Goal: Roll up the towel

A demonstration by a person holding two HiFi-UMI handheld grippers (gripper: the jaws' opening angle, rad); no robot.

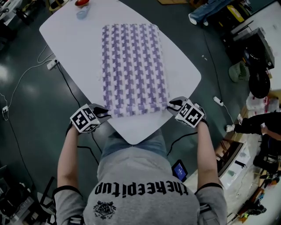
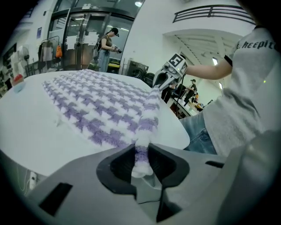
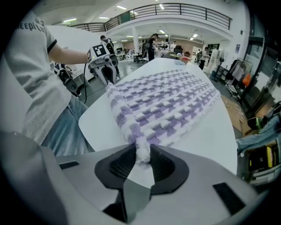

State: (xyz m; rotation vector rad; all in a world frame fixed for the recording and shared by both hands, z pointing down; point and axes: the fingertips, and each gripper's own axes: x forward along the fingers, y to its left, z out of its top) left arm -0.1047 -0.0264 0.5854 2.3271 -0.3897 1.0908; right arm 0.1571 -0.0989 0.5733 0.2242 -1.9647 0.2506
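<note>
A purple-and-white checked towel [image 1: 131, 66] lies flat along the white oval table [image 1: 70, 39], its near edge by the table's front end. In the head view my left gripper [image 1: 104, 115] sits at the towel's near left corner and my right gripper [image 1: 172, 105] at its near right corner. The left gripper view has the towel's corner [image 2: 141, 154] pinched between the dark jaws, with the near edge lifted into a ridge [image 2: 149, 114] that runs to the other gripper [image 2: 169, 72]. My right gripper [image 3: 141, 159] is likewise shut on the towel's other corner [image 3: 141, 147].
A red object over a small clear dish [image 1: 82, 8] stands at the table's far end. Cables and a power strip [image 1: 52, 64] lie on the dark floor at left. Shelves, boxes and gear [image 1: 254, 57] crowd the right side. A person [image 2: 106, 46] stands far off.
</note>
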